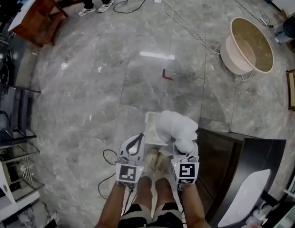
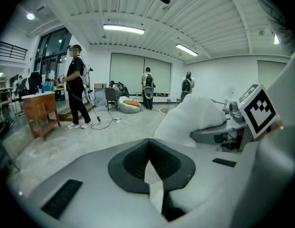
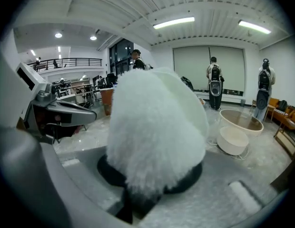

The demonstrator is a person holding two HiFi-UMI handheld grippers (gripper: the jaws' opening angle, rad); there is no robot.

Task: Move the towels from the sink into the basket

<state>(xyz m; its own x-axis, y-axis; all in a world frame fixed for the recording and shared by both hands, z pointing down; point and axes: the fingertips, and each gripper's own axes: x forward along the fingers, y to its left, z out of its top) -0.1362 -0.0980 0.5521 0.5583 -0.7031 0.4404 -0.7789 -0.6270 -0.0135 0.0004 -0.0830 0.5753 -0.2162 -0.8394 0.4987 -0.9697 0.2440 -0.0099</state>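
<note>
Towel (image 3: 157,127): fluffy, light, floppy; pinch a bunched fold.
R gripper (image 1: 184,148) fingers: clamped on towel.
L gripper (image 2: 148,141) fingers: together, empty.

Bright ceiling strips, fisheye-warped edges

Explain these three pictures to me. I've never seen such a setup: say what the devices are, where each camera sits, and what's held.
A person holds a two-jaw gripper in each hand. One picture comes from a camera on their head, looking down at the floor. The other two come from cameras riding on the grippers. The right gripper is clamped on a fluffy white towel, above a white basket on the floor. The left gripper is shut and empty. The sink is at the head view's lower right.
</note>
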